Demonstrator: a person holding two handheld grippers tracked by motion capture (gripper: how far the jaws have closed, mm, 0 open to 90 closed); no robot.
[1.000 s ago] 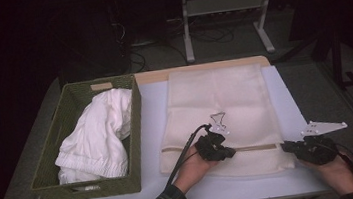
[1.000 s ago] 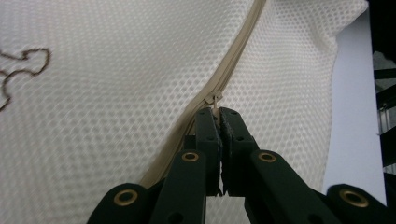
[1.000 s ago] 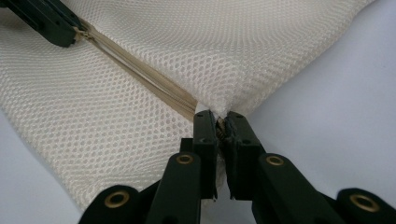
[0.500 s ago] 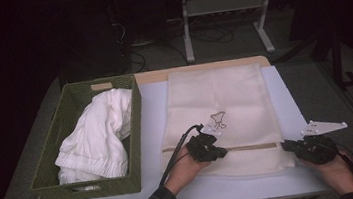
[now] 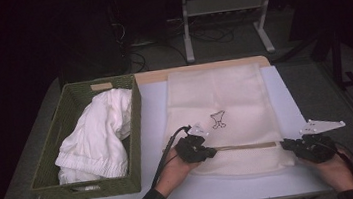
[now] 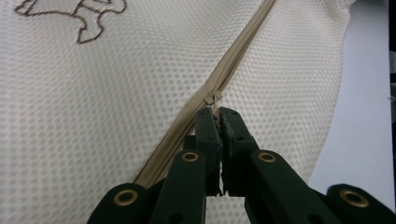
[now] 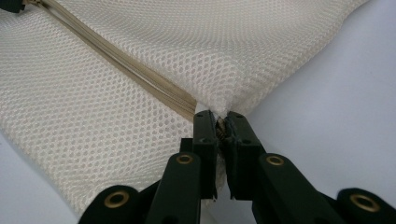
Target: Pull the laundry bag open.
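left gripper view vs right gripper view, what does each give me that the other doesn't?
Left gripper view: the left gripper shut on the zipper pull, plus brown embroidery on the mesh bag.
Right gripper view: the right gripper shut on the bag's edge, right where the zipper ends.
Both: cream mesh, the tan zipper running diagonally, and the white table surface beside the bag.

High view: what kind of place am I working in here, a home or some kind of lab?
Probably a lab or recording workspace, not a home: a plain white table in a dark room, a metal stand and loose floor cables behind it, and a staged laundry setup of mesh laundry bag and green basket.
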